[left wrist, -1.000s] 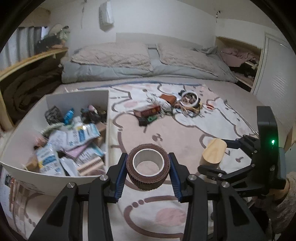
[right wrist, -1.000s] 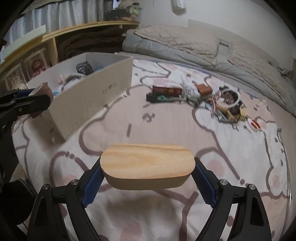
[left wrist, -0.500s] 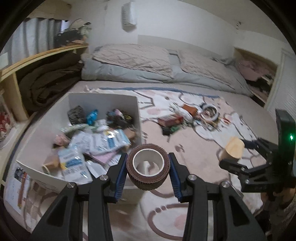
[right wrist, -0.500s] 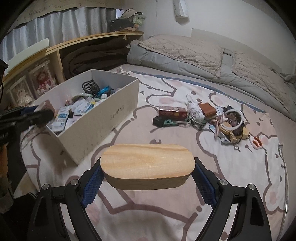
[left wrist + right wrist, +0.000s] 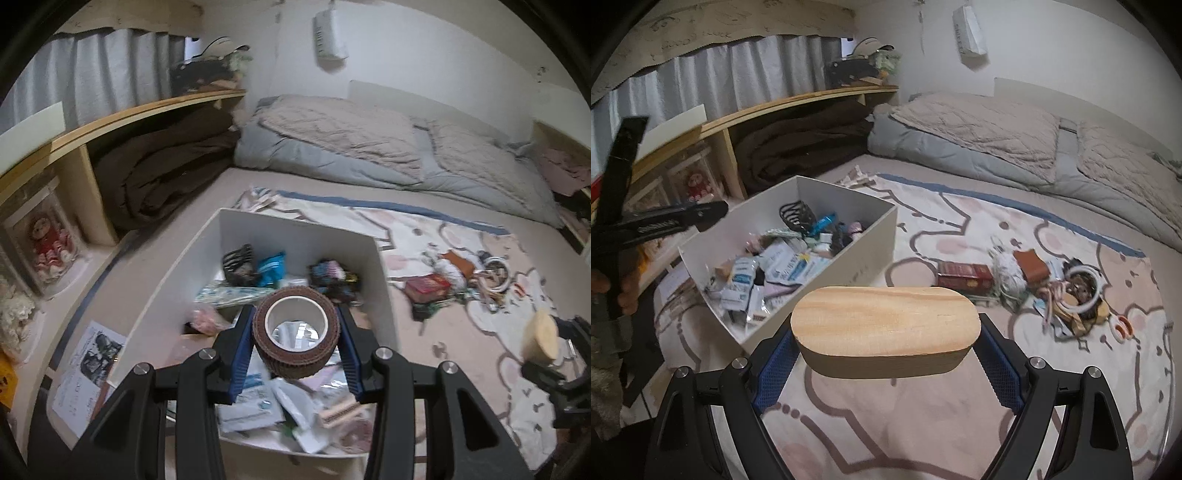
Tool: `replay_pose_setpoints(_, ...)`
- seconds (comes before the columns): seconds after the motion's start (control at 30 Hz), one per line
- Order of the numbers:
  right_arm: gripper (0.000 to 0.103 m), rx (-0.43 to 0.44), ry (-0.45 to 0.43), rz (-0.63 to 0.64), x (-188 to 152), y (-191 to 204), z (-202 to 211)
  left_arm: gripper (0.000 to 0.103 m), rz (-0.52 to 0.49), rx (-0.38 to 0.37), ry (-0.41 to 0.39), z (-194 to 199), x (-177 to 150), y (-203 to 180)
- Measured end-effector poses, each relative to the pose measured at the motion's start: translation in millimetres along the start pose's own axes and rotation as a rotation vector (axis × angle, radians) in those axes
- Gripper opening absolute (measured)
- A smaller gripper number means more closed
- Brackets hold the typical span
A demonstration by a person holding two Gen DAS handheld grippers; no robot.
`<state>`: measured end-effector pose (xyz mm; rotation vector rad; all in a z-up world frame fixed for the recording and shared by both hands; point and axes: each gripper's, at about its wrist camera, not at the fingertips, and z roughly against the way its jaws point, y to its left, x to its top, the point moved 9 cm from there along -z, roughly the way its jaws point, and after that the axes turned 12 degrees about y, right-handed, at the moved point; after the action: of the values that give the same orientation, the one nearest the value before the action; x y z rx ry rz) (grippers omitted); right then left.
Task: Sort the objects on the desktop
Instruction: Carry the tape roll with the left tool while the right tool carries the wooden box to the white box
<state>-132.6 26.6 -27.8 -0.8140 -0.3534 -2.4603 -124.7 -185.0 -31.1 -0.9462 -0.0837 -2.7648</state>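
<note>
Left wrist view: the left hand-held gripper [image 5: 295, 343] is closed partway on a brown tape roll [image 5: 295, 334], its blue pads pressing the roll's two sides with the white core facing the camera. It points steeply downward, with the roll hanging over the open white box [image 5: 295, 236], above the packets and small items heaped inside. At the right edge the right hand-held gripper [image 5: 550, 350] shows, holding a pale wooden block [image 5: 540, 339] above the patterned rug [image 5: 424, 229]. A loose pile of clutter [image 5: 458, 273] lies on the rug to the right of the box.

Right wrist view: the right hand-held gripper [image 5: 886, 350] stands wide, clamped on the ends of the oval wooden block [image 5: 886, 325], which lies flat and level between the pads, raised off the rug [image 5: 945, 221]. The white box [image 5: 857, 254] sits ahead and to the left; the clutter [image 5: 1052, 284] lies ahead to the right. The left hand-held gripper [image 5: 698, 214], gripped by a hand [image 5: 617, 291], reaches over the box's near left corner.
</note>
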Motion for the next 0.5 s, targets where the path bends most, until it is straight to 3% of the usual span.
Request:
replay_pose_setpoints(0.23, 0.090, 0.049, -0.009, 0.005, 17, 16, -6, 0.042, 0.070, 0.057, 0.030, -28, 2, 50)
replay_pose_setpoints(0.5, 0.090, 0.096, -0.003, 0.039, 41, 44, -13, 0.042, 0.168, 0.033, 0.064, -49, -14, 91)
